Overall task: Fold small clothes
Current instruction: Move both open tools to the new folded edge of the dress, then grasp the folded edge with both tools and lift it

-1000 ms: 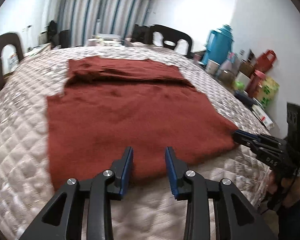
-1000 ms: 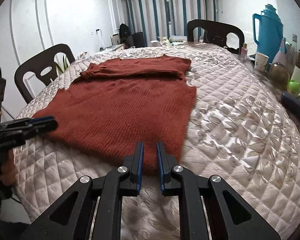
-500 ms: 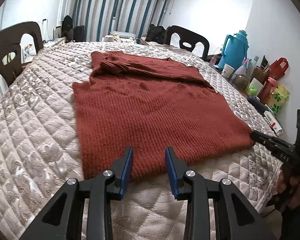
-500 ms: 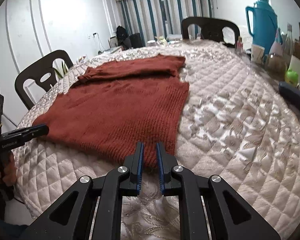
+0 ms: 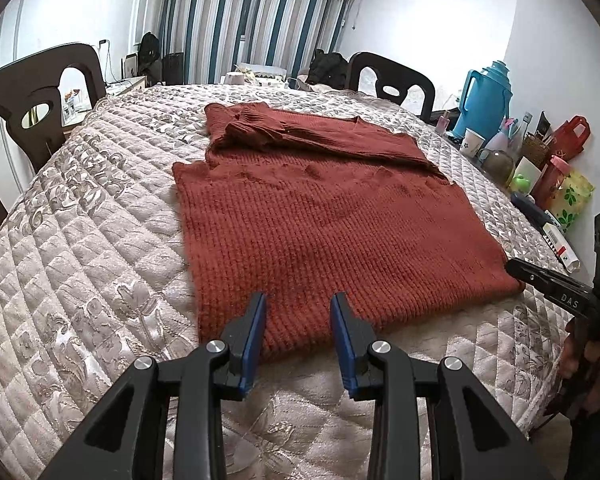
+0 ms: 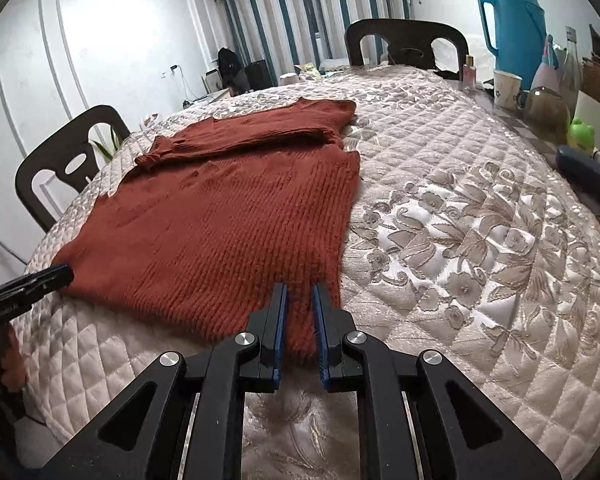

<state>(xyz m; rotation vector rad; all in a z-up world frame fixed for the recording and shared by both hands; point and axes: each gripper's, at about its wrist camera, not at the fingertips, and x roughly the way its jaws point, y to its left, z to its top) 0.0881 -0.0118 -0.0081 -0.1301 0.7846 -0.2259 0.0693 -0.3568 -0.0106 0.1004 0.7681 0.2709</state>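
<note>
A rust-red knitted sweater point(image 5: 320, 220) point(image 6: 228, 208) lies flat on the quilted table cover point(image 5: 80, 240), its sleeves folded across the far end. My left gripper point(image 5: 298, 296) is open over the near hem by the left corner, with flat cloth showing between its blue pads. In the right wrist view the left gripper point(image 6: 56, 274) sits at that corner. My right gripper point(image 6: 300, 288) stands at the near right corner, its pads a narrow gap apart with knit filling it. In the left wrist view the right gripper point(image 5: 514, 268) touches that corner, held by a hand point(image 5: 588, 360).
Dark chairs point(image 5: 40, 96) point(image 5: 392, 80) point(image 6: 72, 156) stand around the table. A blue thermos point(image 5: 486, 96) point(image 6: 516, 20), a cup point(image 6: 506, 88), bottles and bags crowd the right edge. Bare quilt point(image 6: 460, 220) stretches right of the sweater.
The left gripper has shifted along the near hem and turned, so the sweater now sits more to the right in its view. The right gripper rolled slightly. The sweater has not moved.
</note>
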